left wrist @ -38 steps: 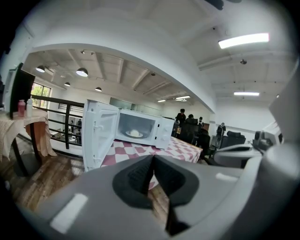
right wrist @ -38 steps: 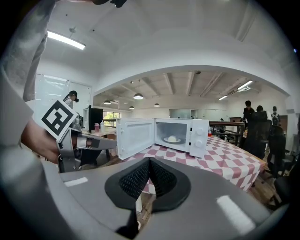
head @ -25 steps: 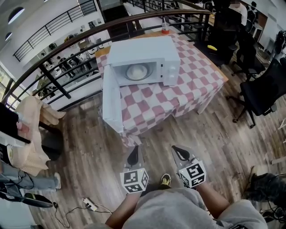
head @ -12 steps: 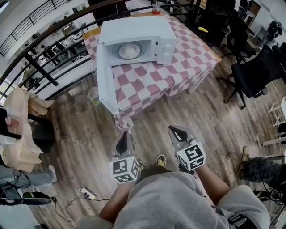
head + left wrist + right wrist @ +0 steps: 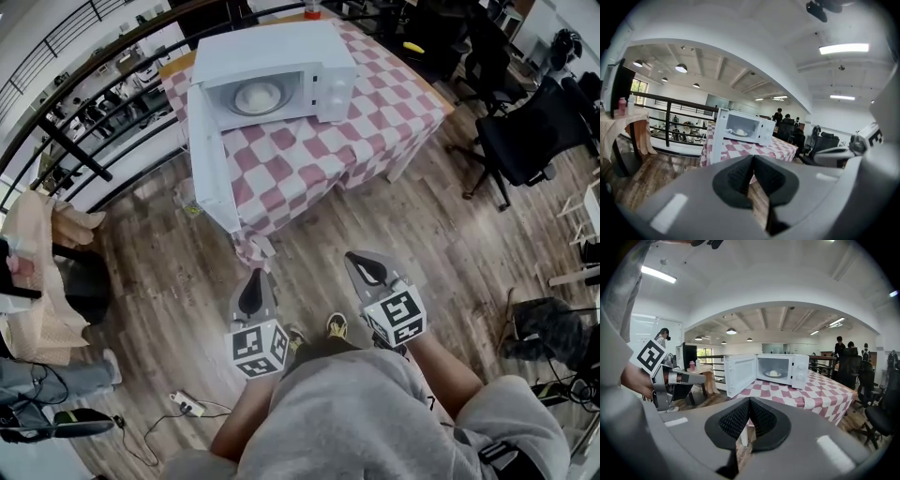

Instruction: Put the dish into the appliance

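1. Left gripper (image 5: pixel 751 161): jaws pressed together, nothing between the pads; held low in front of the person's grey-clad body, tilted slightly downward toward the table.
2. Right gripper (image 5: pixel 749 404): jaws likewise closed on nothing; near the left one and at about the same height, both over the wooden floor (image 5: pixel 450 244).
3. Ahead, well apart from both grippers: table (image 5: pixel 375 112) under a red-and-white checked cloth, next to a dark railing (image 5: pixel 67 150).
4. On the far-left part of the table: white microwave (image 5: pixel 272 52), its door (image 5: pixel 208 159) swung fully open to the left and overhanging the table edge.
5. Inside the microwave cavity: dish (image 5: pixel 258 96), a pale plate with a rounded white heap on it, resting on the cavity floor.
6. To the right of the table: black office chairs (image 5: pixel 520 141).
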Action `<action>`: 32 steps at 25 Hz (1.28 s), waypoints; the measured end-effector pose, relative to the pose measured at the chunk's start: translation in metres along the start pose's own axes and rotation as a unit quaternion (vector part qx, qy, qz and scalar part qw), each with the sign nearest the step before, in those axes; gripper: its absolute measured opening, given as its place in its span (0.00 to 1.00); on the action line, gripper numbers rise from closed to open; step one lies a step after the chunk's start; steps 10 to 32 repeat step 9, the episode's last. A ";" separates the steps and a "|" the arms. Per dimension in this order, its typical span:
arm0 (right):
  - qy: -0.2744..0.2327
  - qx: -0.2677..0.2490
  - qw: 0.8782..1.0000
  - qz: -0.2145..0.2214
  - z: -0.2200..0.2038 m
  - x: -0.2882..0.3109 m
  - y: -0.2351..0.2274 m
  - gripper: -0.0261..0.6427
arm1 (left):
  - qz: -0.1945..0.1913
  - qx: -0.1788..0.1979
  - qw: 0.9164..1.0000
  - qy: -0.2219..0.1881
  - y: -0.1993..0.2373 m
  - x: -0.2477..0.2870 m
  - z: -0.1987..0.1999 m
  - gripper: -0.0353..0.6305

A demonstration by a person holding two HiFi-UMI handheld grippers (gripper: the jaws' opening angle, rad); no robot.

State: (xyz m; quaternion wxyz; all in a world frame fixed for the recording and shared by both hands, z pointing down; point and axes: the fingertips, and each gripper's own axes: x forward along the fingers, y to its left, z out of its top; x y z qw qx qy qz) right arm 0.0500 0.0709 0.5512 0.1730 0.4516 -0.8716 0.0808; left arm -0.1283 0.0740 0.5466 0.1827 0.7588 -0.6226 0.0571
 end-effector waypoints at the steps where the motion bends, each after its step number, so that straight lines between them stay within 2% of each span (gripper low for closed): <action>1: 0.002 -0.001 1.000 0.000 -0.001 0.000 -0.001 0.04 | 0.000 -0.002 1.000 0.000 -0.001 0.000 0.000 0.07; 32: 0.003 -0.002 1.000 0.001 -0.004 0.000 -0.005 0.04 | 0.000 -0.004 1.000 0.004 -0.008 0.004 -0.004 0.07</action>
